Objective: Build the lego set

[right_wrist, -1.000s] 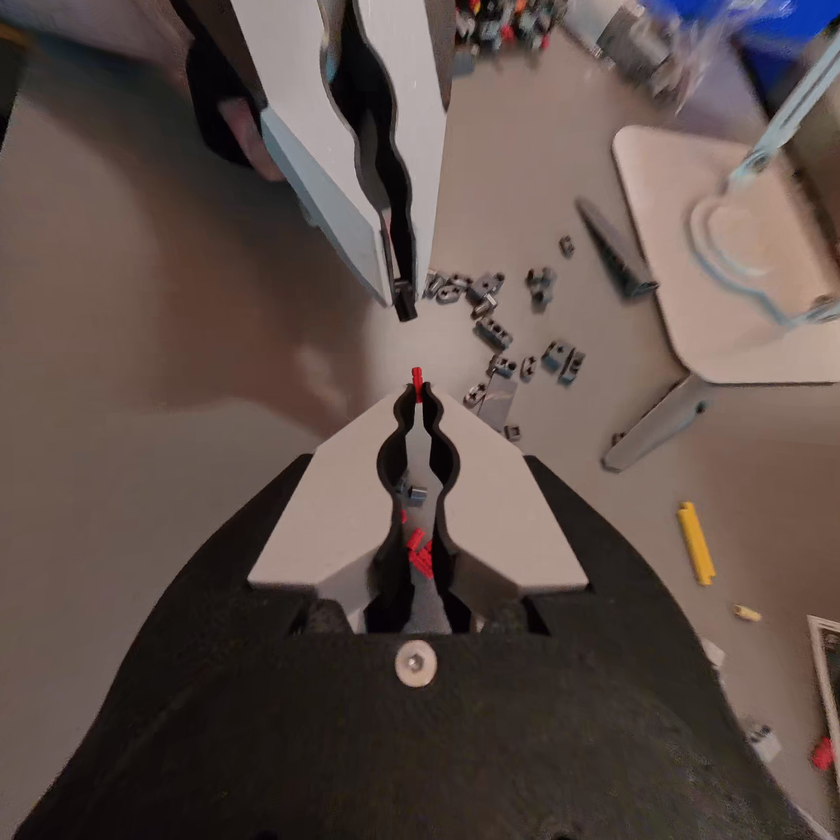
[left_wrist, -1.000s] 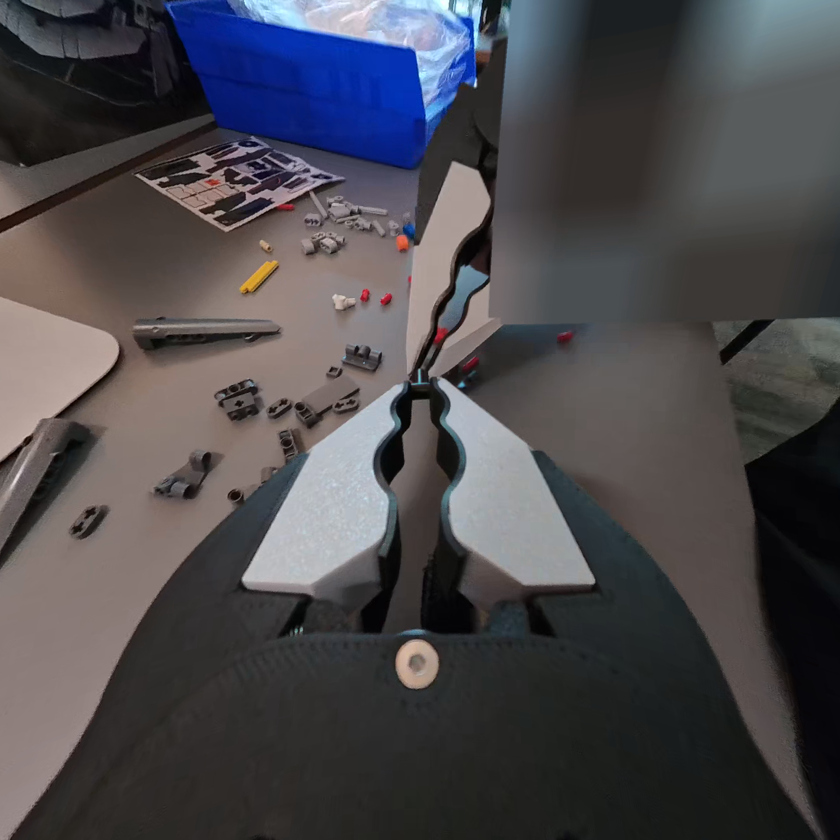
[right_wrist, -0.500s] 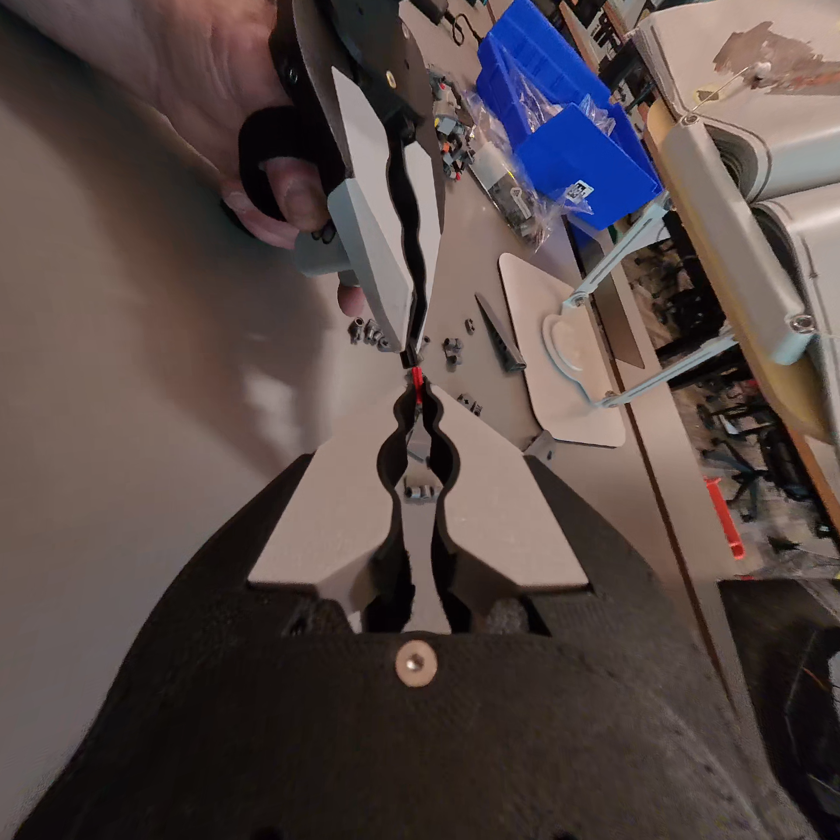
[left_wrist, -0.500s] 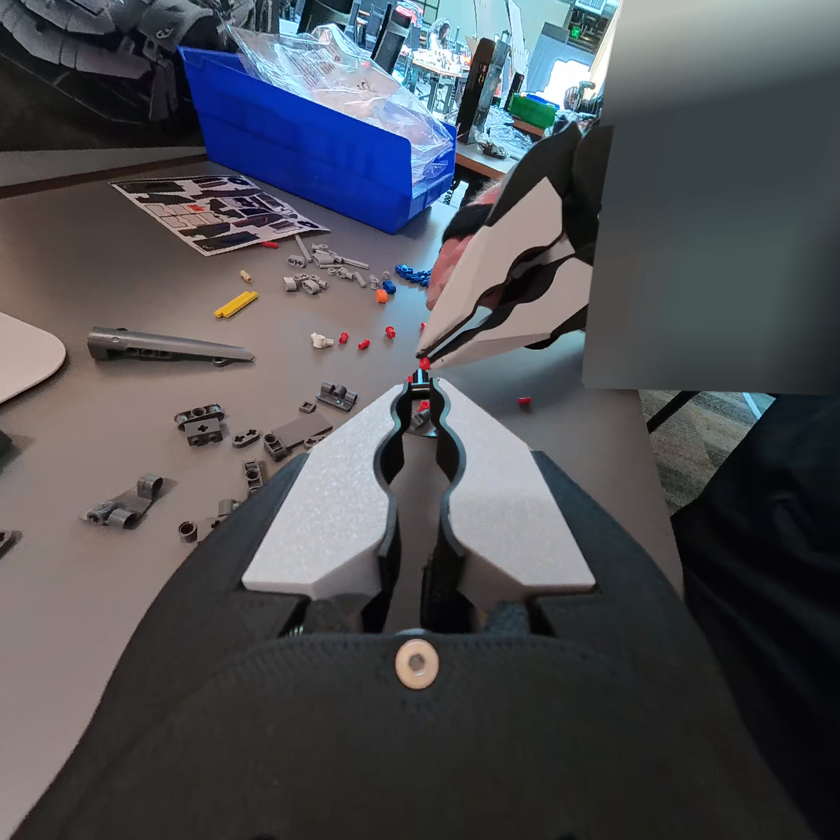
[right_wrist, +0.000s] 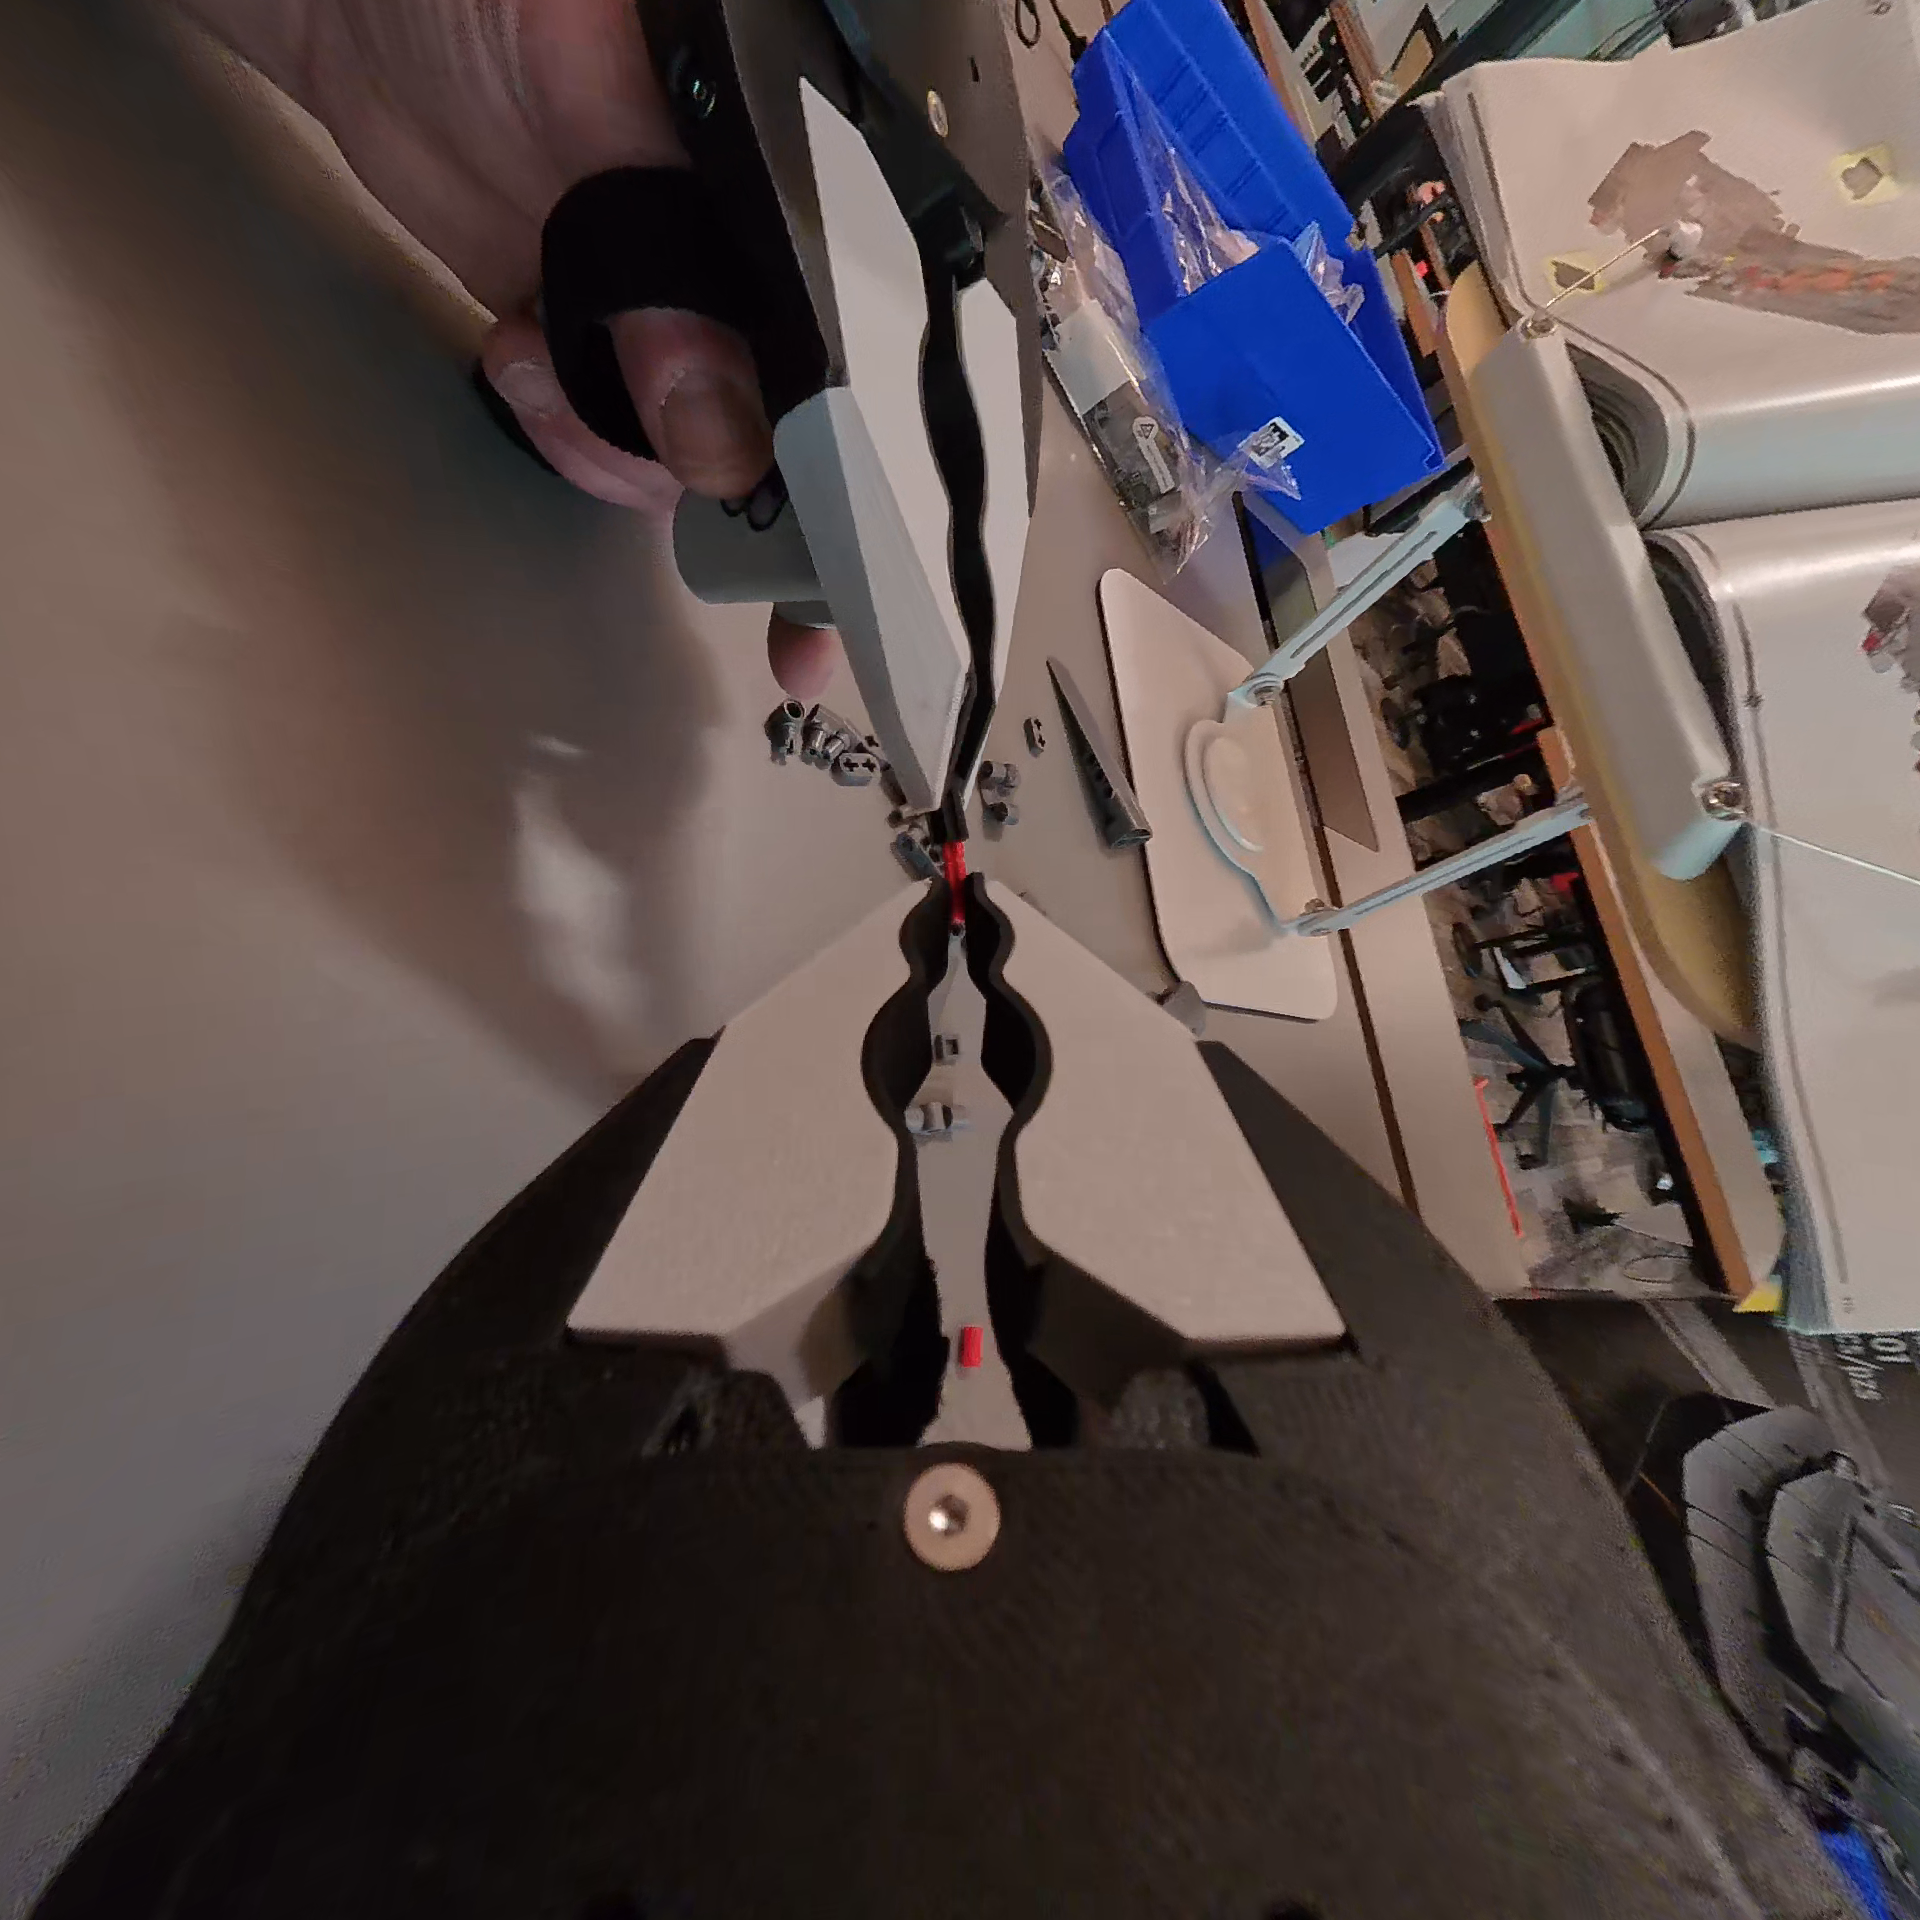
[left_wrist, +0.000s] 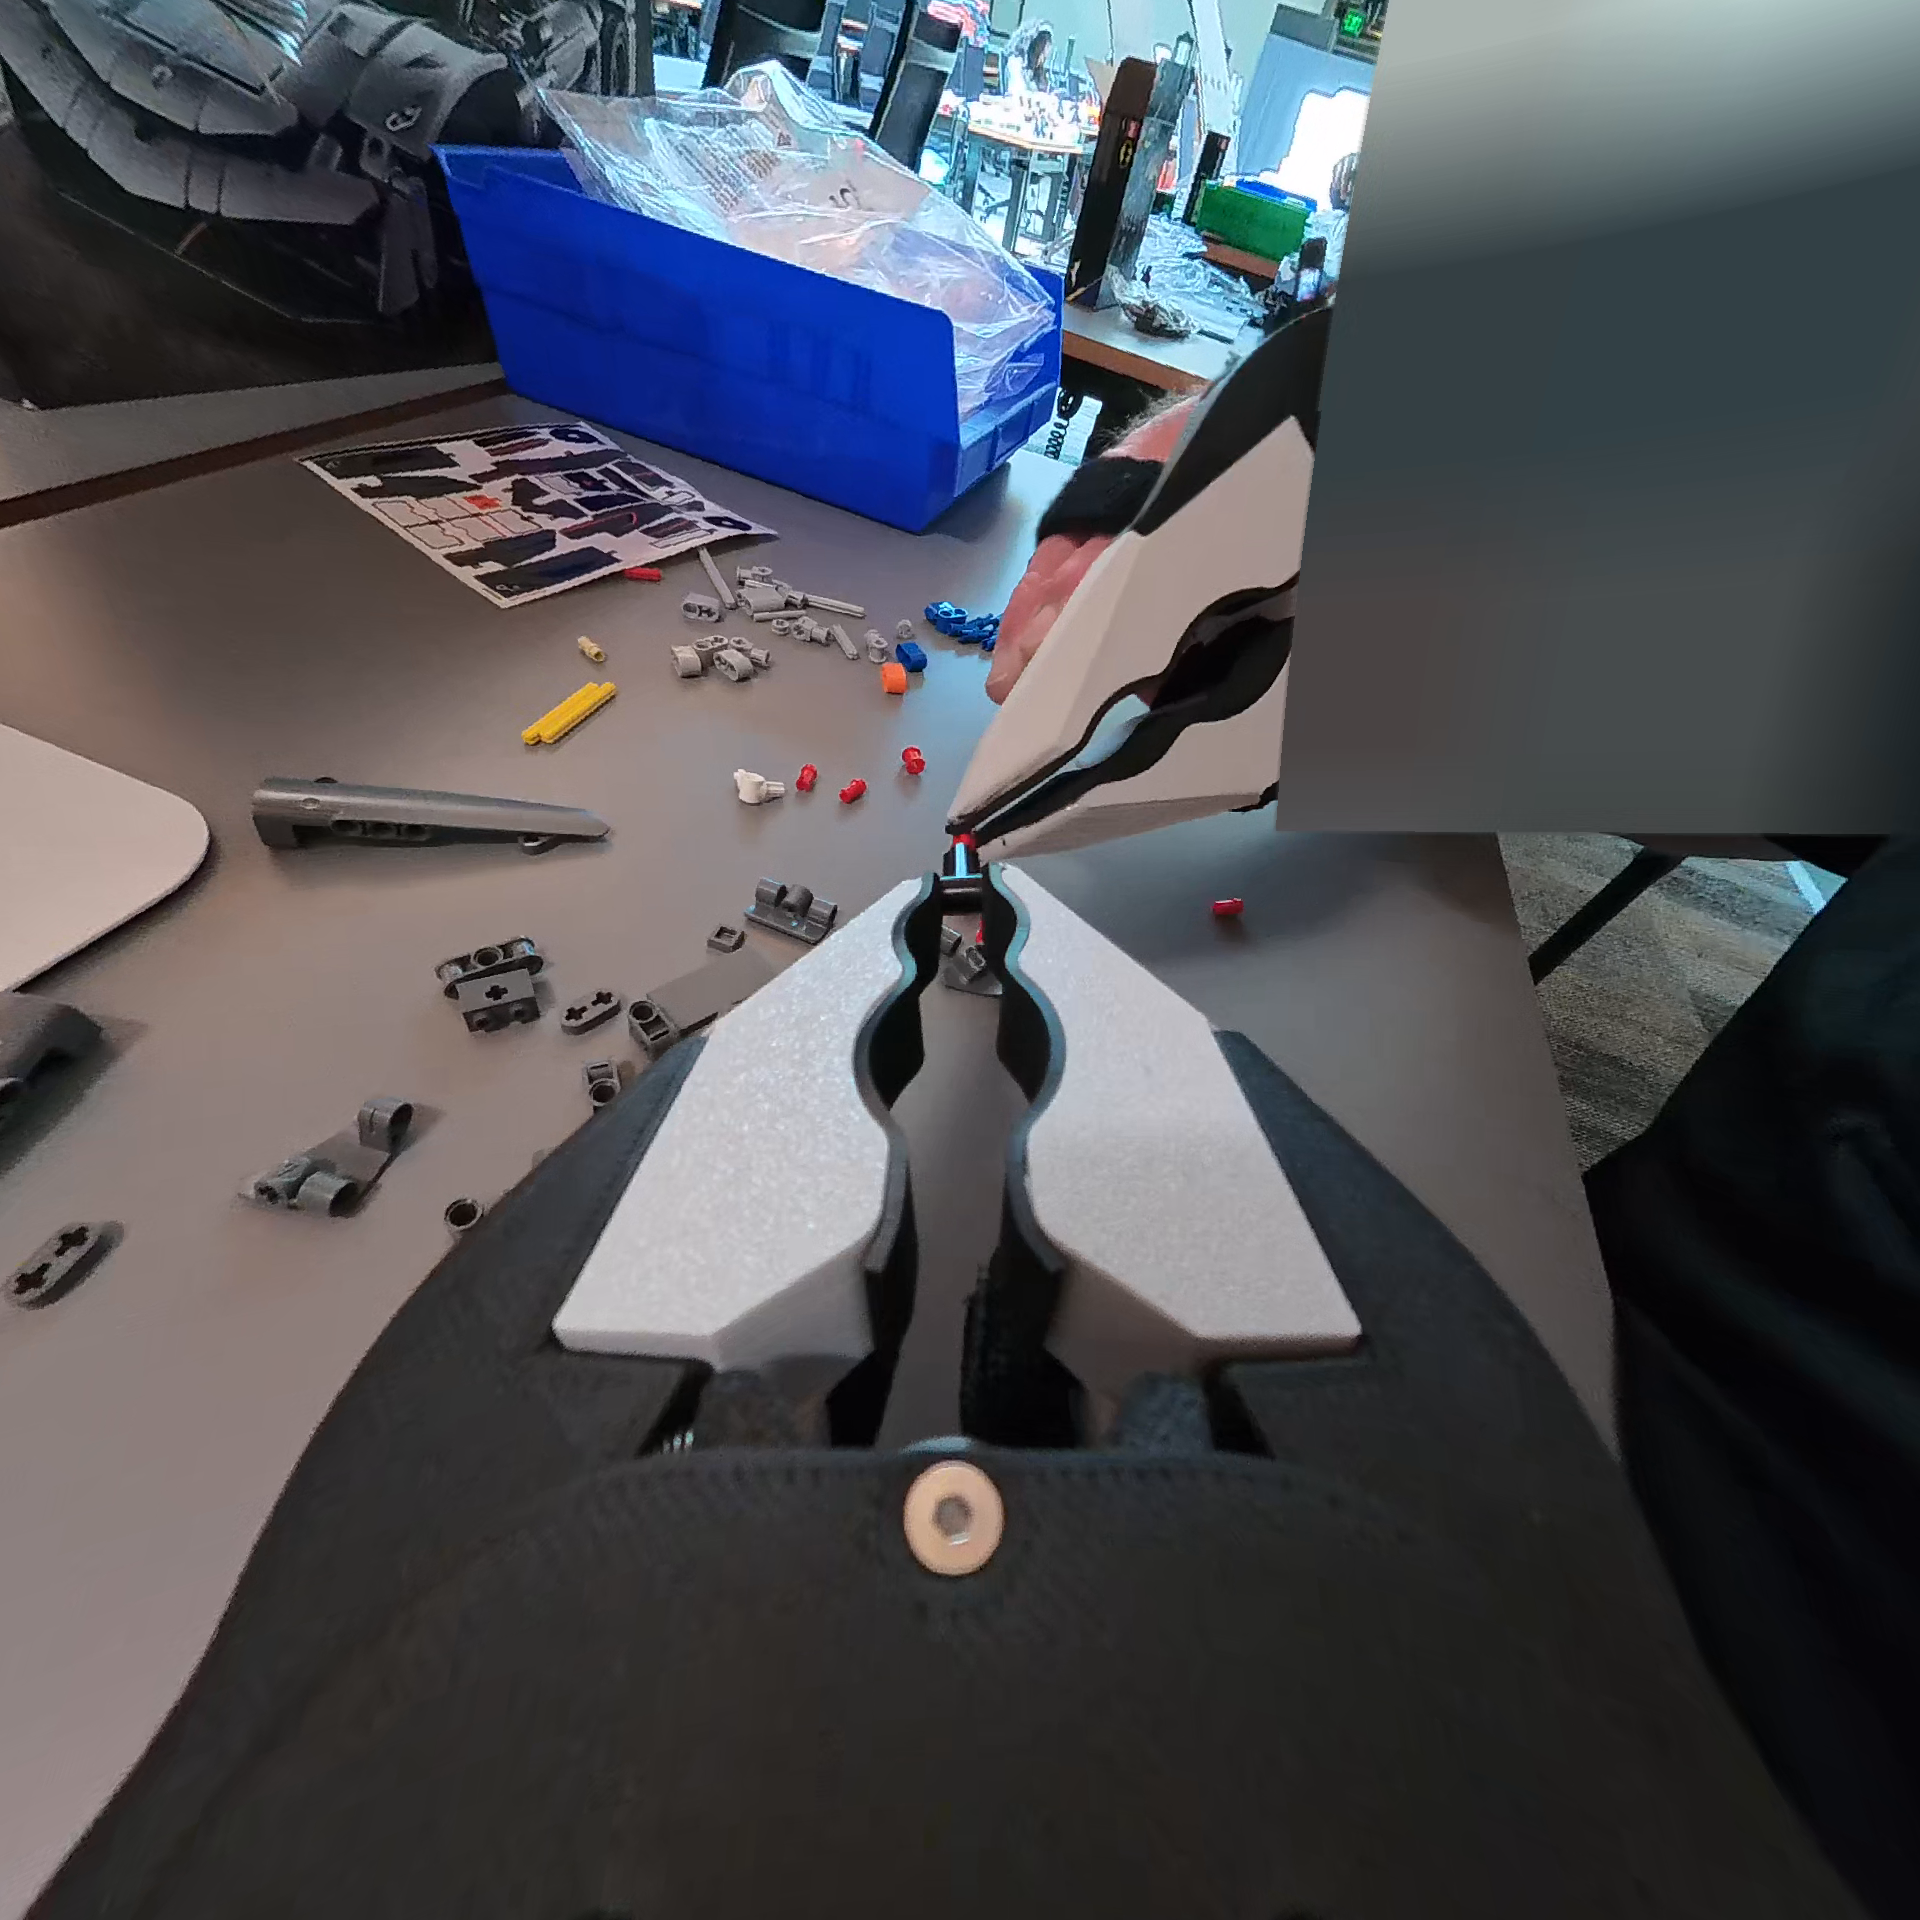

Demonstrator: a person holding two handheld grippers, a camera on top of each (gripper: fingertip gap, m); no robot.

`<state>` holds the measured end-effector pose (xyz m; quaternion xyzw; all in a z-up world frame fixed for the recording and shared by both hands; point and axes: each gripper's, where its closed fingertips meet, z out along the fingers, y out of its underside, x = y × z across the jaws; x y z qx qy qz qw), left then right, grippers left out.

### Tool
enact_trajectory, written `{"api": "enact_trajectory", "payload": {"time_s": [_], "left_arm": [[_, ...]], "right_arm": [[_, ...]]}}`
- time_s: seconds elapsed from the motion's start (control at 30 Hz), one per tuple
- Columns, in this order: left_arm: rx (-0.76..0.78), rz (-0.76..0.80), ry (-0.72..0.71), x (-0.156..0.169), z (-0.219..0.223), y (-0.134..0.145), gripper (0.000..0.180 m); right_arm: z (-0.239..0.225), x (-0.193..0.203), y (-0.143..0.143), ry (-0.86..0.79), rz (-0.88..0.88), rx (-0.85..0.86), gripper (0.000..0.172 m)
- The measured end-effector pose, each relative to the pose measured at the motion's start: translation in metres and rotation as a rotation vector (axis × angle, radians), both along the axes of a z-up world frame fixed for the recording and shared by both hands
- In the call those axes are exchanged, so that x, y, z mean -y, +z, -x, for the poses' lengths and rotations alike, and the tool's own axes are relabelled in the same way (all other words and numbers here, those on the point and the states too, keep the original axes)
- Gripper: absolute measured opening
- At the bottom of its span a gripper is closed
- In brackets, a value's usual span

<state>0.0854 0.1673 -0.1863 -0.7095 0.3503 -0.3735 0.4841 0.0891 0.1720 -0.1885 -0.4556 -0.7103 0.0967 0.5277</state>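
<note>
Tongs, two pairs, tip to tip above a grey table (left_wrist: 260, 644): left gripper (left_wrist: 961, 891) clenched on a small black connector (left_wrist: 958, 871); right gripper (right_wrist: 954, 902) clenched on a thin red peg (right_wrist: 954, 871) whose far end meets that connector. Both pieces likely hard plastic, light, stiff, smooth and prone to twisting or popping loose; best gripped across the flanks, near the middle. Loose grey pieces (left_wrist: 499, 982) and blue bin (left_wrist: 727, 343) lie beyond
</note>
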Motion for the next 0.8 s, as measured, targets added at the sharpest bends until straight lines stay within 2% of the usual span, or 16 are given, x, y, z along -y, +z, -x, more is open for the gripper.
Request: {"api": "enact_trajectory", "payload": {"time_s": [0.3, 0.37, 0.67, 0.8], "left_arm": [[0.056, 0.060, -0.012, -0.0006, 0.0000, 0.0043, 0.005], [0.038, 0.033, -0.007, -0.0006, 0.0000, 0.0049, 0.005], [-0.214, -0.241, -0.009, 0.0029, -0.0023, 0.0028, 0.005], [-0.258, -0.268, -0.034, 0.0046, -0.0039, -0.0005, 0.006]], "right_arm": [[-0.0002, -0.0007, 0.0048, -0.017, -0.124, 0.009, 0.000], [-0.0001, -0.0008, 0.0052, -0.025, -0.140, 0.012, 0.000], [-0.0014, 0.0044, 0.0036, 0.021, 0.097, -0.025, 0.000], [-0.0026, 0.0058, 0.0006, 0.055, 0.163, -0.032, 0.000]]}}
